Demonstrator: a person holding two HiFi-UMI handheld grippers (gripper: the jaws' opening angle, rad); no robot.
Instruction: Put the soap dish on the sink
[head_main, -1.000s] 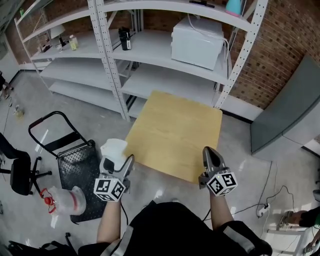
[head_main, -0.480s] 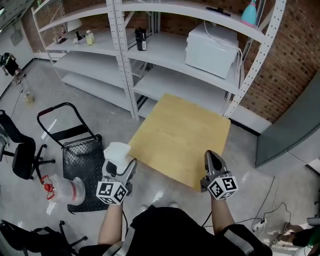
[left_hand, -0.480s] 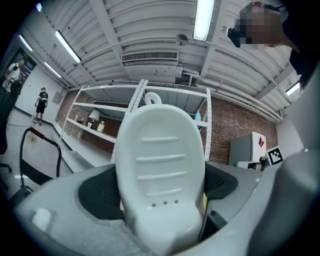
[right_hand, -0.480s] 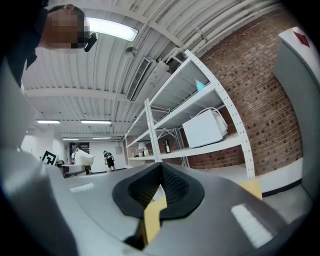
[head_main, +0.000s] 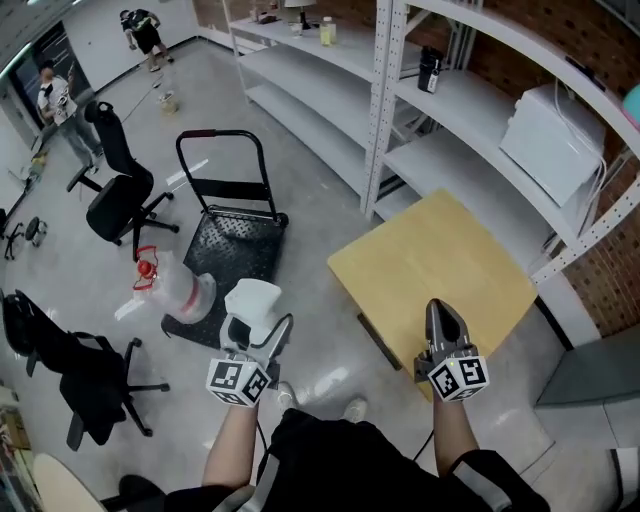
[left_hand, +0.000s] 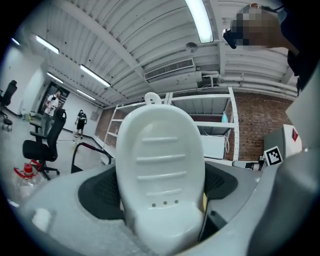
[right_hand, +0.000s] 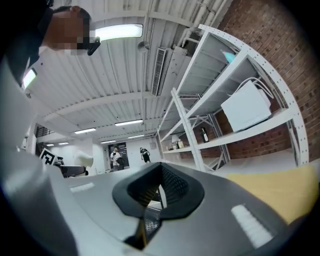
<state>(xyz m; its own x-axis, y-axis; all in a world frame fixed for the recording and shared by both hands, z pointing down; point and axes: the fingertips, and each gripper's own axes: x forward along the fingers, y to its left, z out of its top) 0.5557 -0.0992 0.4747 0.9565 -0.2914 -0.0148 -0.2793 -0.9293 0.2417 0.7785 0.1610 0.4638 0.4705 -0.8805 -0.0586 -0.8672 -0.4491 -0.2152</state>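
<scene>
Down at 7 o'clock in the head view, left gripper (head_main: 258, 328) is clamped on the white soap dish (head_main: 252, 298), held over the floor. Right gripper (head_main: 440, 315) at 5 o'clock, jaws pressed together with nothing between them, sits over the wooden table (head_main: 430, 255) edge.

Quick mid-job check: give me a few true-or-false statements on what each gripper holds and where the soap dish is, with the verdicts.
1. The left gripper is shut on the white soap dish. True.
2. The right gripper grips a bottle. False: its jaws are together with nothing between them.
3. The soap dish rests on the wooden table. False: it is held up in the left gripper, over the floor to the left of the table.
4. A black hand cart stands on the floor beyond the left gripper. True.
5. The sink is in view beside the table. False: no view shows a sink.
</scene>
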